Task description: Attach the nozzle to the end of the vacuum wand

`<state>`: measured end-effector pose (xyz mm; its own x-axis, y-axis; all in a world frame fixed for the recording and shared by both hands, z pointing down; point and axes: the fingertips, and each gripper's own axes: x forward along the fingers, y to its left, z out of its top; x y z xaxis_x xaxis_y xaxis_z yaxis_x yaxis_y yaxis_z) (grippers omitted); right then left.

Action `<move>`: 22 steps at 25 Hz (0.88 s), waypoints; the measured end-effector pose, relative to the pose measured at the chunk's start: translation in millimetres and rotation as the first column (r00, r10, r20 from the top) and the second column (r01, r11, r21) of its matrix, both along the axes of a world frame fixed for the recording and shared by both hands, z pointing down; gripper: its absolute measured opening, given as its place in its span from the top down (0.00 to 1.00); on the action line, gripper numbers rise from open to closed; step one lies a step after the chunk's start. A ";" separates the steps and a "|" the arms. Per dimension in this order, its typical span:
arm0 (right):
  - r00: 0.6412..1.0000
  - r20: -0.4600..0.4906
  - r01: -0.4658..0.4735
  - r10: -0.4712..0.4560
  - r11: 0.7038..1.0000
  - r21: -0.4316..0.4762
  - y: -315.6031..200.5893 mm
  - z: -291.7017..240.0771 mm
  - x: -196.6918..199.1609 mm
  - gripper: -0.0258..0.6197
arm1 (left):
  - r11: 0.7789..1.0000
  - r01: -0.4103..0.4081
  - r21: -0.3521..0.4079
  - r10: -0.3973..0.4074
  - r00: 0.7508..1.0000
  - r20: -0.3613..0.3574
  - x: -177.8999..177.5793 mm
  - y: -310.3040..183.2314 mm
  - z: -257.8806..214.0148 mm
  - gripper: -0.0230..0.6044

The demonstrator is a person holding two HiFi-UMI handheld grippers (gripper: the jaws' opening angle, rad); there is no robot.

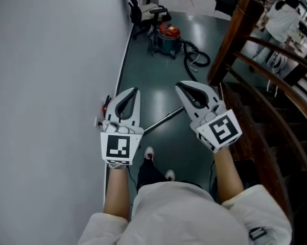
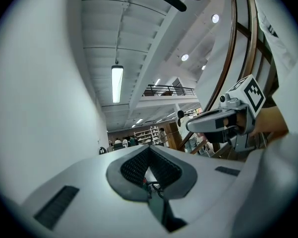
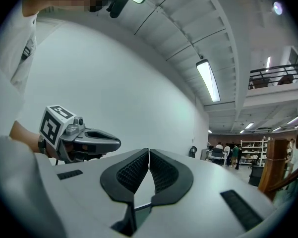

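– Down on the dark green floor (image 1: 158,80), between the two raised tools as the head view frames them: the vacuum wand (image 1: 163,120). Thin bright metal tube, lying flat, well below both.
– Long axis?
– Diagonal. Near end toward the left tongs (image 1: 135,91) side. Far end runs toward the right tongs (image 1: 181,86) and points roughly at the canister vacuum (image 1: 167,37). Neither hand clearly nearer. My judgement: both must come down to it.
– State of the tongs?
– Both pressed together, nothing between them. Black cross-textured pads (image 3: 131,172) meet at the tips; smooth white hard shells.
– Nozzle?
– Not found. A small red-and-dark thing (image 1: 106,107) sits at the foot of the wall (image 1: 51,60), half hidden behind the left tool. Cannot tell what it is.
– Anything else?
– Canister has a red lid and a teal drum, with a black hose (image 1: 196,57) looped beside it, well apart from the wand. Dark wooden stair rail (image 1: 235,29) to the right.
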<state>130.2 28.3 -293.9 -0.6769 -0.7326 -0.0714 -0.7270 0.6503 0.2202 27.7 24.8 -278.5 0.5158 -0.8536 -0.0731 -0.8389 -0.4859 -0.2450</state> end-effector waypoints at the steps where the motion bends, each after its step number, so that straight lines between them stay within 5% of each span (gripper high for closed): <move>1: 1.000 0.000 -0.003 0.003 1.000 -0.001 2.6 -2.5 2.6 0.91 | 1.000 0.000 0.005 0.000 1.000 -0.006 2.5 3.9 -5.4 0.96; 22: 1.000 -0.018 -0.010 0.010 1.000 0.017 43.5 -11.6 17.9 0.92 | 0.999 -0.002 0.049 0.002 1.000 -0.017 19.2 52.3 -30.9 0.96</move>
<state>148.1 71.8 -305.5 -0.6710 -0.7380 -0.0710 -0.7291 0.6393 0.2443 46.9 77.1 -309.4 0.5158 -0.8477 -0.1237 -0.8421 -0.4753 -0.2548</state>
